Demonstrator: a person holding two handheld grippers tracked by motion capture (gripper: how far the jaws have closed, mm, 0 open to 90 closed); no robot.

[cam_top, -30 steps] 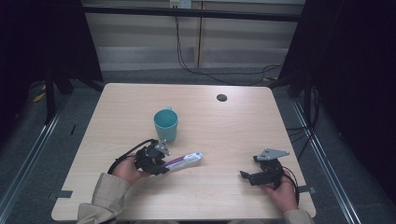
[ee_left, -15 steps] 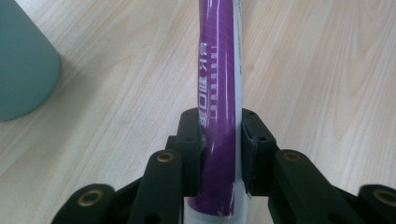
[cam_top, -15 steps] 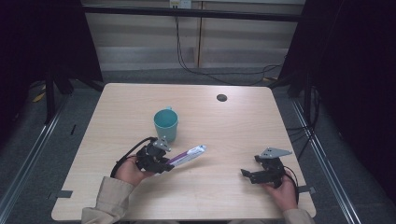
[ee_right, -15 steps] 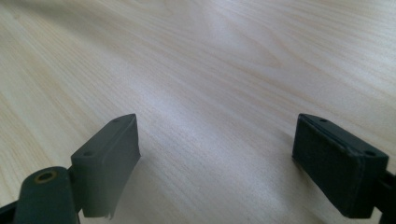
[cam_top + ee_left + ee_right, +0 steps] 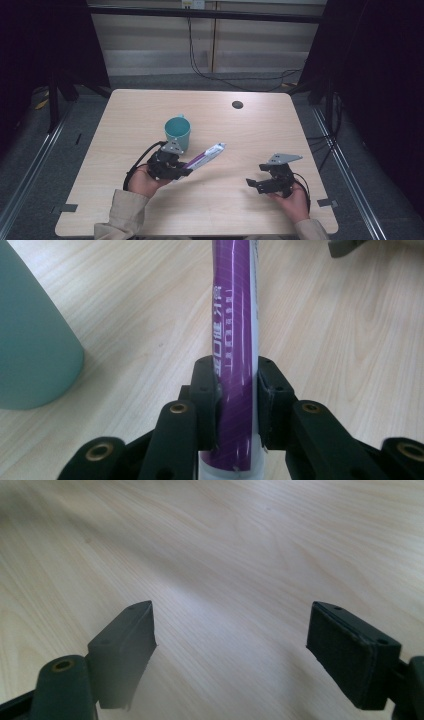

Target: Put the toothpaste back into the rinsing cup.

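My left gripper (image 5: 186,168) is shut on a purple and white toothpaste tube (image 5: 207,154); the tube juts from the jaws up and to the right, off the table. In the left gripper view the pads (image 5: 206,390) press both sides of the tube (image 5: 235,315), with the left gripper (image 5: 237,405) just right of a teal cup (image 5: 35,340). That cup (image 5: 177,131) stands upright just beyond the left hand. My right gripper (image 5: 254,184) hovers over bare wood at the front right. Its jaws have just been closing a little, and the right gripper (image 5: 230,650) still stands open with nothing between them.
The light wooden table (image 5: 250,130) has a small dark round hole (image 5: 237,104) near its far edge. Dark curtains and metal frame legs flank the table. Cables hang behind it. Bare wood lies between the two hands.
The tube's far end has swung upward and toward the cup in the left gripper. The right gripper has shifted slightly left and risen a little.
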